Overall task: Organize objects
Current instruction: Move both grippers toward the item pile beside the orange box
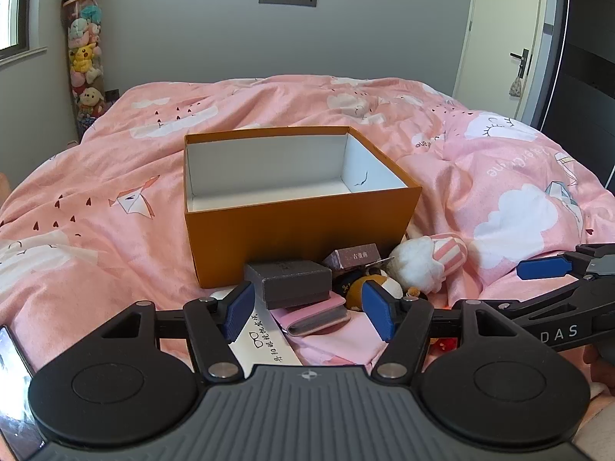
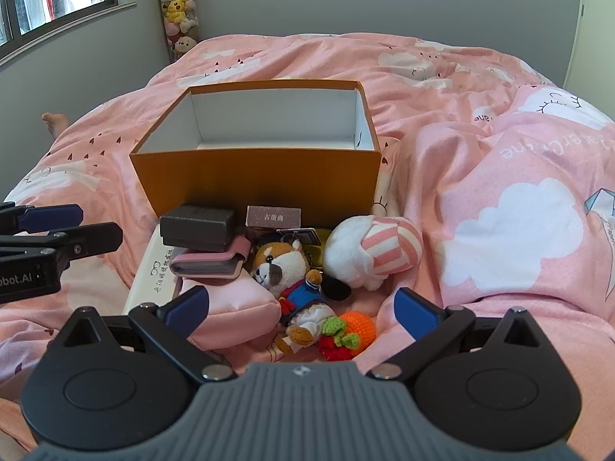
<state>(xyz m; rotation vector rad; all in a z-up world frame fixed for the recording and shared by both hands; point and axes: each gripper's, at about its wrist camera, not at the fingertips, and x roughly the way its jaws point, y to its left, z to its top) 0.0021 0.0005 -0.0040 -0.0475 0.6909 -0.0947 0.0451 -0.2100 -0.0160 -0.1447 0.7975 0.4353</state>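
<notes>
- An orange cardboard box (image 2: 253,176), open at the top and white inside, was seen standing on a bed covered by a pink quilt (image 2: 499,192) printed with white clouds.
- Nothing could be made out inside the box.
- A cluster of small things was heaped on the quilt just in front of the box's near wall.
- A dark grey case (image 2: 198,226) was stacked on a pink wallet (image 2: 209,263), and a white glasses case (image 2: 152,280) with printed characters was lying under them at the left.
- A small brown carton (image 2: 273,217) was propped against the box.
- A brown-and-white plush dog (image 2: 286,272) in a blue outfit was lying in the middle, with a white plush in a pink striped cap (image 2: 371,253) just to its right.
- A crocheted orange and strawberry charm (image 2: 346,332) was placed nearest the camera, touching the dog's feet.
- The right claw (image 2: 301,309) was held wide apart above the heap, with nothing gripped.
- The left claw (image 1: 307,307) was held partly apart over the grey case and wallet, its blue pads not pressed on anything.
- A tall column of stuffed toys (image 1: 84,50) was stood in the far corner beside a window.
</notes>
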